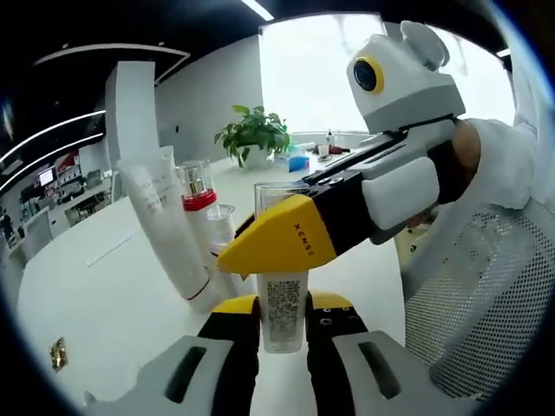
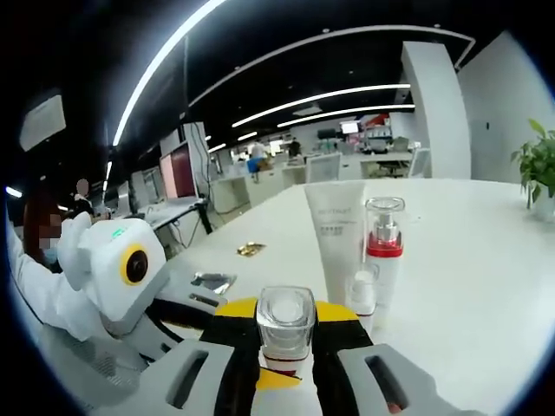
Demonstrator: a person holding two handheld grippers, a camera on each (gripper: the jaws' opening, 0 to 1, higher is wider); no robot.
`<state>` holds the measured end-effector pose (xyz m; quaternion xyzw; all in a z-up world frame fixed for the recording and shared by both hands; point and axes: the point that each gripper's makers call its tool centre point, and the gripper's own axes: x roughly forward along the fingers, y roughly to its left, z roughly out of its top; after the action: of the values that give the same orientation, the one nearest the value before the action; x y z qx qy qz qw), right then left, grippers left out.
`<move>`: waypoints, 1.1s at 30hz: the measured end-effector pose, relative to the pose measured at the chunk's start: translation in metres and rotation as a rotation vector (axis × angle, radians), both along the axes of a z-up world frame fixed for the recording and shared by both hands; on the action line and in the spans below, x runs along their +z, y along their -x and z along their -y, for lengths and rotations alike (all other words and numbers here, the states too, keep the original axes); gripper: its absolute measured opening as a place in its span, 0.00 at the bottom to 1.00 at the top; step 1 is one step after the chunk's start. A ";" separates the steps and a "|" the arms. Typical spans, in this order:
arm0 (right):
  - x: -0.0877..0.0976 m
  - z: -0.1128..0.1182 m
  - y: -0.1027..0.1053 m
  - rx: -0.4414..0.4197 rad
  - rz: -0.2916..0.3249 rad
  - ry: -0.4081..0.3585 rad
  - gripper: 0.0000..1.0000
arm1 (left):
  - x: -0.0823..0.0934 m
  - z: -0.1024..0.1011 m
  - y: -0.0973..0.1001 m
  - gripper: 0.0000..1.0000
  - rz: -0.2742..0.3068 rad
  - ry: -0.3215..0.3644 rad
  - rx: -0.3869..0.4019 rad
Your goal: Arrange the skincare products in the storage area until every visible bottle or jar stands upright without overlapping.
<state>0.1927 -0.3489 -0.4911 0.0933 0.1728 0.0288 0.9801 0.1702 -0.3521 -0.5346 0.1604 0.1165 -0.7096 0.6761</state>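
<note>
Left gripper view, near: left gripper (image 1: 284, 322) jaws closed against a clear-capped bottle (image 1: 284, 295) with a printed label, held upright at 6 o'clock. Right gripper (image 1: 286, 234) comes in from 3 o'clock, its yellow tip lying across the bottle's upper half.

Right gripper view: right gripper (image 2: 286, 342) jaws pressed on the same bottle's clear square cap (image 2: 285, 319); left gripper (image 2: 121, 277) at 8 o'clock.

Further back on the white table (image 1: 104, 286): white tube (image 1: 166, 230) standing on its cap, red-collared pump bottle (image 1: 199, 212) and small white bottle (image 1: 223, 227) just beside it, all upright at 10 o'clock.

Far: potted plant (image 1: 253, 134) at 12 o'clock.
</note>
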 end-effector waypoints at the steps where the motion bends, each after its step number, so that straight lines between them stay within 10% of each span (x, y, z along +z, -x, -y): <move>1: 0.000 0.000 0.000 0.000 -0.001 0.000 0.14 | 0.000 0.000 0.000 0.16 -0.001 -0.001 0.005; 11: 0.002 0.000 0.001 0.007 -0.001 0.043 0.13 | 0.001 0.001 0.003 0.16 -0.070 0.013 0.006; 21: -0.008 -0.002 0.002 0.033 -0.056 0.137 0.13 | -0.007 0.001 0.002 0.20 0.073 -0.012 -0.026; 33: -0.017 -0.005 0.003 0.049 -0.094 0.173 0.13 | -0.015 -0.002 0.000 0.19 0.055 -0.050 -0.009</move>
<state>0.1894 -0.3443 -0.5078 0.0051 0.2229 0.0334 0.9743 0.1699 -0.3505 -0.5496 0.1972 0.1146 -0.7050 0.6716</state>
